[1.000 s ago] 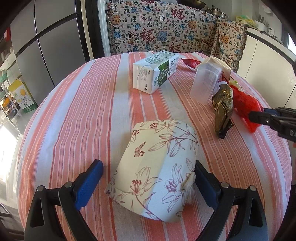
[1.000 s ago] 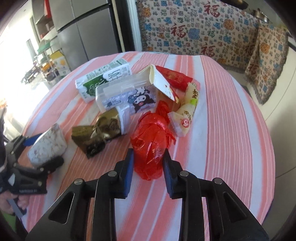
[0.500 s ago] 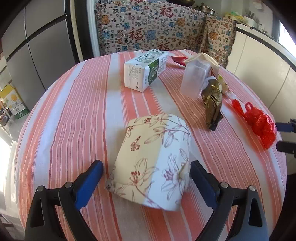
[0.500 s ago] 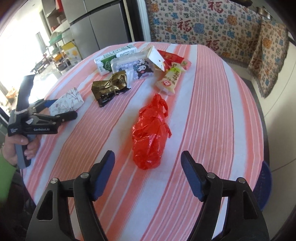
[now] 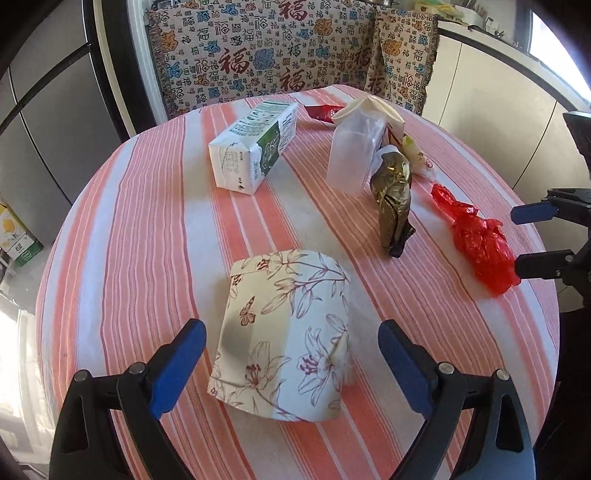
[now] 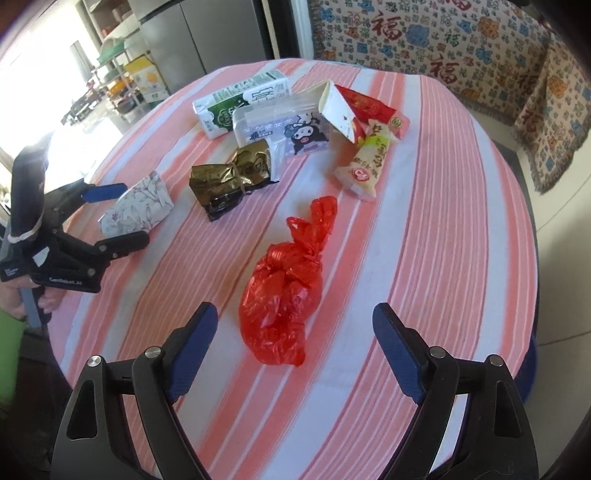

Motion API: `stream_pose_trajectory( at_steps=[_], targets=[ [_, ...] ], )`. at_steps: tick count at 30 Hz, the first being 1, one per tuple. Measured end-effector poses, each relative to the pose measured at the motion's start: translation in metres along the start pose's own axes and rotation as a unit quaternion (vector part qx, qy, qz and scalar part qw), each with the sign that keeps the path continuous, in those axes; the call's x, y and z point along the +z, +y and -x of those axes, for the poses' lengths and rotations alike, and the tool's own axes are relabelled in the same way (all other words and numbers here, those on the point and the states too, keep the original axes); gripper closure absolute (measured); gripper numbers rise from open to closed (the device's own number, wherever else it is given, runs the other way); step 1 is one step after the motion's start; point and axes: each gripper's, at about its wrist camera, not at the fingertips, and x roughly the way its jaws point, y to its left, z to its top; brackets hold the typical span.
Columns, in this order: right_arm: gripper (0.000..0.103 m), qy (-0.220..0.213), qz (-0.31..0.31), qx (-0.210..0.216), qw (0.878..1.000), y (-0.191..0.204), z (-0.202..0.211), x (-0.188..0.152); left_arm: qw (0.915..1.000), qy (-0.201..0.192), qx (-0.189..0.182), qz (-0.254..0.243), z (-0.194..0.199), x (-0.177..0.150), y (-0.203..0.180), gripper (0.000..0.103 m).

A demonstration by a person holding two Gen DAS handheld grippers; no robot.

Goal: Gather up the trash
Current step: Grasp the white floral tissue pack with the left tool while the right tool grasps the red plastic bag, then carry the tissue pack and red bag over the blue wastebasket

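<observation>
A flower-printed tissue pack [image 5: 284, 343] lies on the striped round table [image 5: 147, 229], between the open jaws of my left gripper [image 5: 291, 339], untouched; it also shows in the right wrist view [image 6: 136, 208]. A knotted red plastic bag [image 6: 284, 295] lies between the open jaws of my right gripper [image 6: 295, 317], untouched; it shows at the right in the left wrist view [image 5: 480, 240]. Farther back lie a gold wrapper [image 6: 232, 177], a milk carton [image 6: 240, 101], a clear cartoon-printed box [image 6: 284, 129], a red packet [image 6: 369, 105] and a snack bar wrapper [image 6: 365, 162].
A patterned cloth covers the furniture behind the table [image 5: 277, 62]. A grey fridge [image 6: 218, 33] and shelves [image 6: 122, 74] stand at the back left. The table's right edge [image 6: 532, 258] drops to a tiled floor.
My right gripper opened and let go of the red bag, which now lies on the table, then drew back slightly. My left gripper pulled back a little from the tissue pack.
</observation>
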Motion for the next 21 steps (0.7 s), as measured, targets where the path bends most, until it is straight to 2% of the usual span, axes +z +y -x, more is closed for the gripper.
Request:
stream_pose_trajectory(
  at_steps=[2, 5, 6, 8, 9, 13, 15, 18, 21],
  targets=[
    [0.017, 0.004, -0.011, 0.006, 1.0, -0.003, -0.007, 0.005, 1.0, -0.004, -0.004, -0.007, 0.002, 0.002, -0.004, 0.011],
    [0.019, 0.011, -0.03, 0.02, 0.999, -0.008, -0.014, 0.006, 0.9998, -0.002, 0.006, -0.019, 0.005, 0.001, -0.01, 0.034],
    [0.027, 0.014, -0.03, 0.025, 0.999, -0.009, -0.016, 0.005, 0.9997, 0.0, 0.011, -0.021, 0.006, -0.001, -0.01, 0.041],
    [0.056, 0.022, -0.021, 0.035, 0.999, -0.007, -0.018, 0.001, 0.9998, -0.006, 0.011, -0.015, 0.01, -0.005, -0.007, 0.042],
    [0.063, 0.014, -0.02, 0.03, 0.999, -0.007, -0.014, -0.002, 0.9999, -0.01, 0.01, -0.006, 0.012, -0.007, -0.006, 0.043],
    [0.065, -0.022, -0.029, 0.032, 0.999, -0.012, 0.011, -0.012, 0.9991, -0.036, 0.006, 0.022, 0.03, -0.013, -0.004, 0.054],
    [0.065, -0.033, -0.031, 0.03, 0.999, -0.016, 0.022, -0.017, 0.9984, -0.043, -0.009, 0.035, 0.036, -0.017, -0.006, 0.054],
    [0.065, -0.042, -0.036, 0.029, 0.998, -0.026, 0.032, -0.024, 0.9981, -0.05, -0.001, 0.036, 0.039, -0.021, -0.014, 0.055],
    [0.065, -0.05, -0.041, 0.031, 0.997, -0.036, 0.043, -0.036, 0.9966, -0.061, -0.013, 0.054, 0.045, -0.024, -0.018, 0.056]
  ],
)
